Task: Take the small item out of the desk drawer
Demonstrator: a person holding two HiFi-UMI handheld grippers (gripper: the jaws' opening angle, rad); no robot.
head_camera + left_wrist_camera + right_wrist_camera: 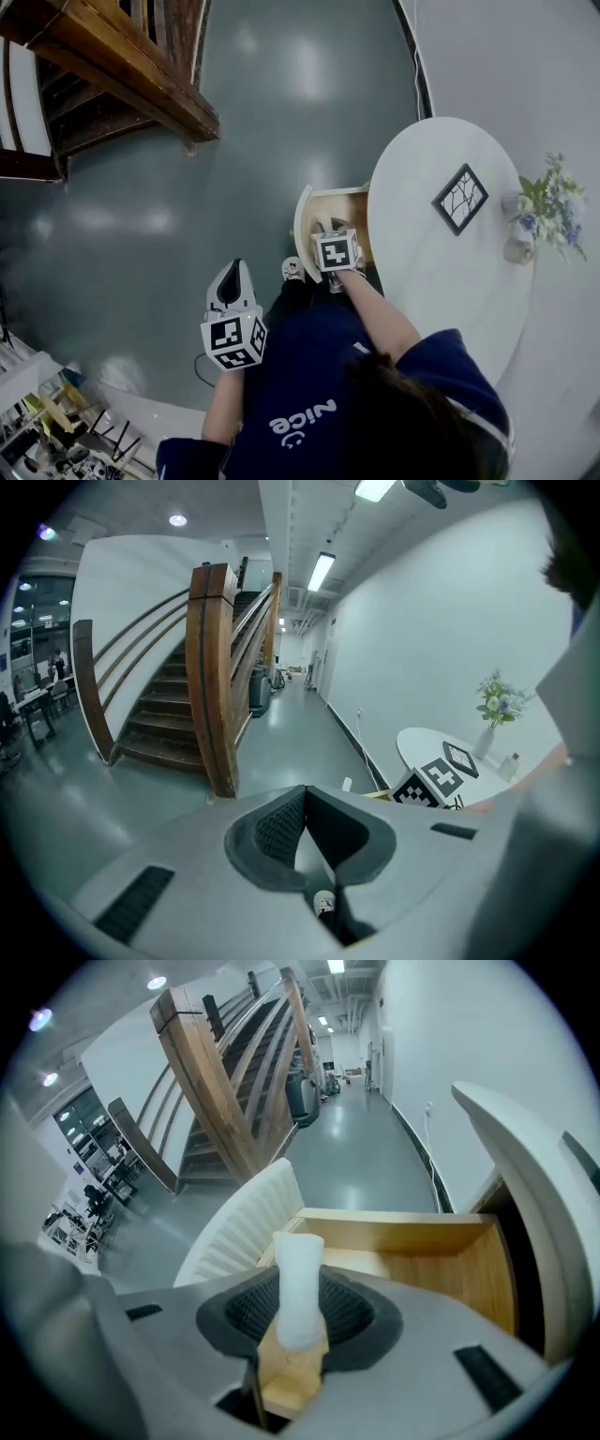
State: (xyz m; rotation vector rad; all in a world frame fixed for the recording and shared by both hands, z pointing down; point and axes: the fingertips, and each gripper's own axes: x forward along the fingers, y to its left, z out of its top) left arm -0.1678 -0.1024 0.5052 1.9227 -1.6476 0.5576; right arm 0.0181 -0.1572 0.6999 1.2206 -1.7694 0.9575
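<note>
R gripper: jaws part-spread, pinched on small white item, which protrudes past tips; open drawer seen just beyond tips. L gripper: jaw tips pressed together, nothing held

- This looks like the open hall of an office or public building, not a home.
- A broad wooden staircase with curved handrails rises from a glossy grey floor.
- A long white-walled corridor runs off under strip ceiling lights.
- Far to one side are tables and a few people.
- A round white worktop by the wall carries a framed picture and a vase of flowers.
</note>
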